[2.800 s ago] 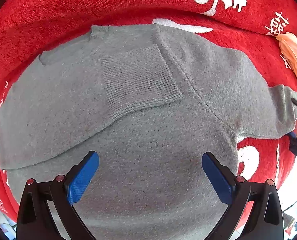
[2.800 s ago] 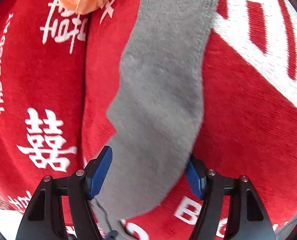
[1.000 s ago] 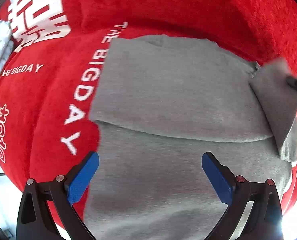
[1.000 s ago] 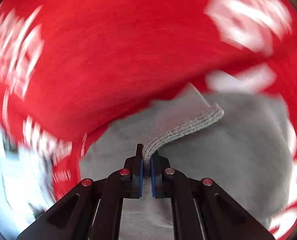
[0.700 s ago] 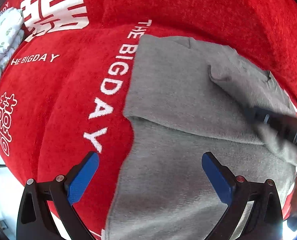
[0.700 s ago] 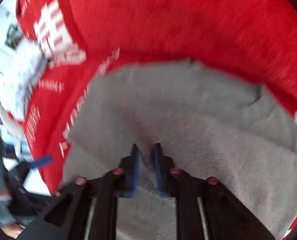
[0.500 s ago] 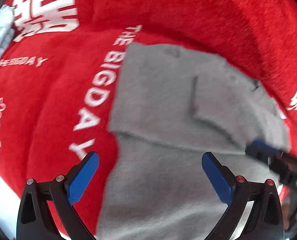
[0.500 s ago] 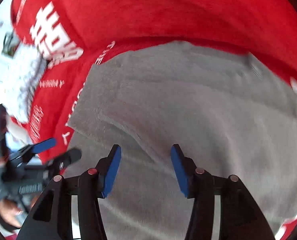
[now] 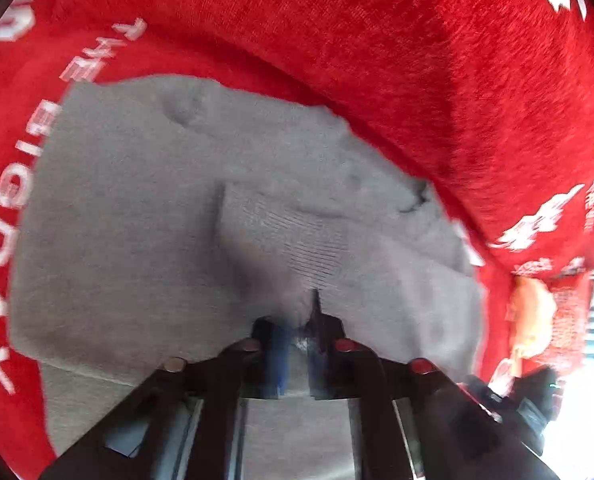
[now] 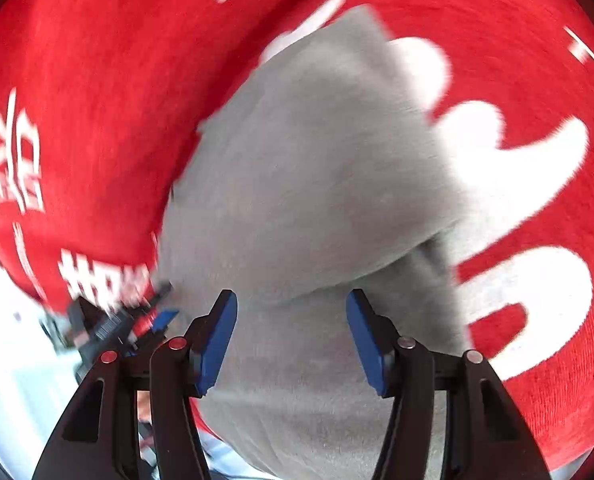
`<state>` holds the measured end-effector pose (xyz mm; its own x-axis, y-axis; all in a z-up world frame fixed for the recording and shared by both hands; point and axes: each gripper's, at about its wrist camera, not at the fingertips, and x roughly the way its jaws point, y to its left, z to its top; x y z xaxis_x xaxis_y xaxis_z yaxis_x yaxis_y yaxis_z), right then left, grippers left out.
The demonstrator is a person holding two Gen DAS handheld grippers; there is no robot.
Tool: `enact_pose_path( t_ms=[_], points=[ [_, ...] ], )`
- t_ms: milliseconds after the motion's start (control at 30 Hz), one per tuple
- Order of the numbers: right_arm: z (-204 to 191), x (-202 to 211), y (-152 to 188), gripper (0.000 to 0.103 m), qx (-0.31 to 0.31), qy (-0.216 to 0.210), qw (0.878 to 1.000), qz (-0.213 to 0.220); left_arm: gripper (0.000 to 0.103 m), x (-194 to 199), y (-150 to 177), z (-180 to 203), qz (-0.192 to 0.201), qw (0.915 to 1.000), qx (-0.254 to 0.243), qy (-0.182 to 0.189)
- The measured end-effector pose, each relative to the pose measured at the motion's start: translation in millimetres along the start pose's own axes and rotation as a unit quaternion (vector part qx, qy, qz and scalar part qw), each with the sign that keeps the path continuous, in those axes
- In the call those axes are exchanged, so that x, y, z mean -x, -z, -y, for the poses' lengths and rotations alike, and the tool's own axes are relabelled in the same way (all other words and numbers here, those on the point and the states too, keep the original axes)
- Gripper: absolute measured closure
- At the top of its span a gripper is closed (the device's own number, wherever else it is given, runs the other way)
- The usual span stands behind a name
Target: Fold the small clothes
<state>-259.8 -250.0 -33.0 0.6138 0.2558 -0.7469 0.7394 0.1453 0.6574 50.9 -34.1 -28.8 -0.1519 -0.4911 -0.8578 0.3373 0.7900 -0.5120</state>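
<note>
Sweater (image 9: 145, 216) fabric sits pinched in my left tool (image 9: 297, 344): its fingers have come nearly together, with a small tuft of grey knit bunched between the tips, just below the ribbed cuff (image 9: 297, 236) of the sleeve that lies folded across the body. The garment is spread on the red blanket (image 9: 417, 60), its folded body stretching away from me toward the blanket's raised back, so the long axis runs straight ahead of the left tool. My right tool (image 10: 291, 336) hovers over the near part of the same sweater with its blue pads well apart and nothing between them. As I judge it, the left is the nearer and already engaged, so the coming fold would carry the near edge forward, away from me, along that axis.
</note>
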Motion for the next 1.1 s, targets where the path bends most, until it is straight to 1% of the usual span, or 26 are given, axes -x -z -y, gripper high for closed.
enact_pose_path(
  t_ms=[67, 167, 200, 233, 267, 367, 400, 500, 533, 567, 600, 633, 667, 700, 767, 800, 867, 900, 933, 967, 1000, 1033, 1067, 1100],
  points=[
    [10, 5, -7, 0.042, -0.027, -0.014, 0.999, 0.022, 0.095, 16, -3, 5, 0.026, 0.9995, -0.016, 0.009],
    [14, 14, -20, 0.042, -0.044, -0.012, 0.998, 0.046, 0.095, 39, -2, 8, 0.051, 0.9981, -0.029, 0.018],
    [12, 18, -25, 0.047, -0.038, -0.011, 0.998, 0.050, 0.095, 44, 0, 8, 0.055, 0.9979, -0.030, 0.017],
    [6, 21, -30, 0.063, -0.025, -0.015, 0.998, 0.053, 0.095, 45, 1, 5, 0.055, 0.9979, -0.030, 0.016],
    [-3, 22, -33, 0.069, -0.013, -0.011, 0.998, 0.054, 0.095, 45, 2, 2, 0.053, 0.9980, -0.030, 0.013],
    [-8, 29, -42, 0.081, 0.029, 0.022, 0.998, 0.048, 0.095, 31, 10, -13, 0.035, 0.9991, -0.025, -0.002],
    [-5, 29, -45, 0.088, 0.038, 0.038, 0.998, 0.044, 0.095, 21, 14, -16, 0.026, 0.9992, -0.028, -0.015],
    [2, 26, -46, 0.090, 0.063, 0.079, 0.994, 0.045, 0.095, 10, 24, -22, 0.012, 0.9990, -0.031, -0.031],
    [2, 23, -44, 0.094, 0.070, 0.088, 0.993, 0.047, 0.095, 10, 28, -23, 0.015, 0.9985, -0.029, -0.045],
    [5, 22, -43, 0.094, 0.073, 0.095, 0.992, 0.048, 0.095, 11, 31, -25, 0.017, 0.9985, -0.025, -0.046],
    [9, 20, -42, 0.094, 0.070, 0.093, 0.992, 0.049, 0.091, 13, 33, -27, 0.017, 0.9986, -0.021, -0.045],
    [13, 22, -42, 0.094, 0.067, 0.088, 0.993, 0.051, 0.082, 18, 35, -29, 0.018, 0.9983, -0.016, -0.054],
    [15, 23, -42, 0.094, 0.063, 0.084, 0.993, 0.053, 0.078, 22, 36, -30, 0.021, 0.9974, -0.017, -0.067],
    [14, 25, -41, 0.094, 0.061, 0.086, 0.993, 0.055, 0.076, 30, 38, -31, 0.028, 0.9954, -0.023, -0.089],
    [14, 28, -41, 0.093, 0.062, 0.093, 0.992, 0.055, 0.076, 38, 38, -32, 0.029, 0.9930, -0.033, -0.110],
    [16, 31, -41, 0.088, 0.058, 0.086, 0.993, 0.046, 0.076, 45, 38, -33, 0.030, 0.9912, -0.039, -0.123],
    [19, 37, -38, 0.079, 0.052, 0.070, 0.996, 0.016, 0.076, 52, 37, -32, 0.037, 0.9891, -0.046, -0.135],
    [20, 39, -35, 0.062, 0.054, 0.053, 0.997, -0.016, 0.076, 56, 36, -30, 0.042, 0.9877, -0.052, -0.141],
    [18, 40, -31, 0.054, 0.060, 0.042, 0.996, -0.045, 0.076, 59, 35, -26, 0.048, 0.9862, -0.061, -0.146],
    [15, 44, -28, 0.054, 0.073, 0.043, 0.995, -0.055, 0.076, 60, 34, -23, 0.051, 0.9851, -0.069, -0.149],
    [8, 54, -25, 0.054, 0.103, 0.049, 0.992, -0.051, 0.076, 58, 32, -19, 0.052, 0.9839, -0.078, -0.152],
    [2, 64, -26, 0.054, 0.124, 0.051, 0.990, -0.036, 0.076, 54, 29, -13, 0.051, 0.9824, -0.086, -0.157],
    [0, 72, -30, 0.054, 0.129, 0.051, 0.990, -0.018, 0.076, 47, 28, -8, 0.048, 0.9810, -0.093, -0.163],
    [1, 80, -39, 0.054, 0.120, 0.047, 0.992, 0.007, 0.076, 39, 27, -3, 0.044, 0.9802, -0.098, -0.167]
  ],
)
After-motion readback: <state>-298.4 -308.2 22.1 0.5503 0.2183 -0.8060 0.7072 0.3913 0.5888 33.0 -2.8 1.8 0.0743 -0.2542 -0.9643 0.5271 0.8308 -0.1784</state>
